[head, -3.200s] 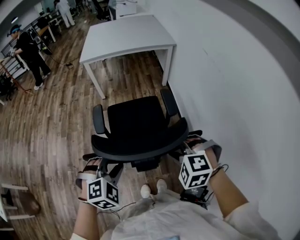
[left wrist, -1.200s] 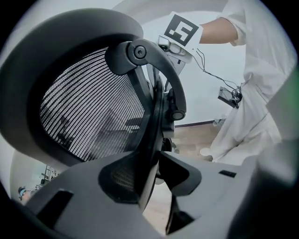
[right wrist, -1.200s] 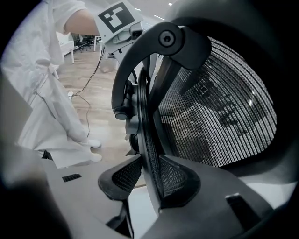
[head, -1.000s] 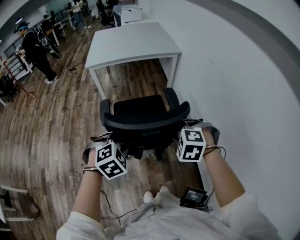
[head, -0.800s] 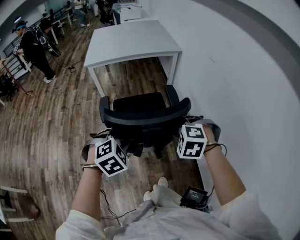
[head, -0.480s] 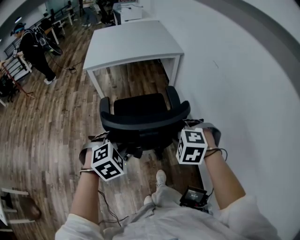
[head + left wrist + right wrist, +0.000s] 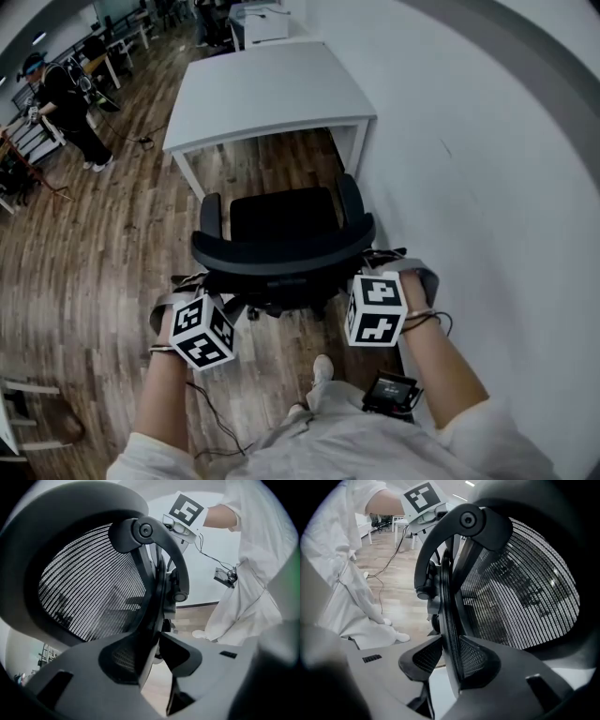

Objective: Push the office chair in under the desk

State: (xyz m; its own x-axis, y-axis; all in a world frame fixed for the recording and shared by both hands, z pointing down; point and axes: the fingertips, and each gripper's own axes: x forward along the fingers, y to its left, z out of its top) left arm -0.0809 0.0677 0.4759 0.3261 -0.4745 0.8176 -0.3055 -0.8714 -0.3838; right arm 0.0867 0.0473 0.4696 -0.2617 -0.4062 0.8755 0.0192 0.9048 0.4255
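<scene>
Mesh chair back (image 7: 281, 255) is being clamped by left tool (image 7: 154, 651) and right tool (image 7: 447, 660), for straight steering under counter (image 7: 267, 89).

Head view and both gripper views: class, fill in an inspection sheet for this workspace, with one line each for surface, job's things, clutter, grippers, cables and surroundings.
surface: wood plank floor.
job's things: black chair faces the white desk; its seat is not yet under it.
clutter: white furniture cut off at the lower left edge; nothing else seen.
grippers: left gripper and right gripper each clamp an edge of the mesh backrest; the right one's fingers have just closed slightly further.
cables: thin cable hangs below the left forearm.
surroundings: white wall on the right; a person stands at far left.
</scene>
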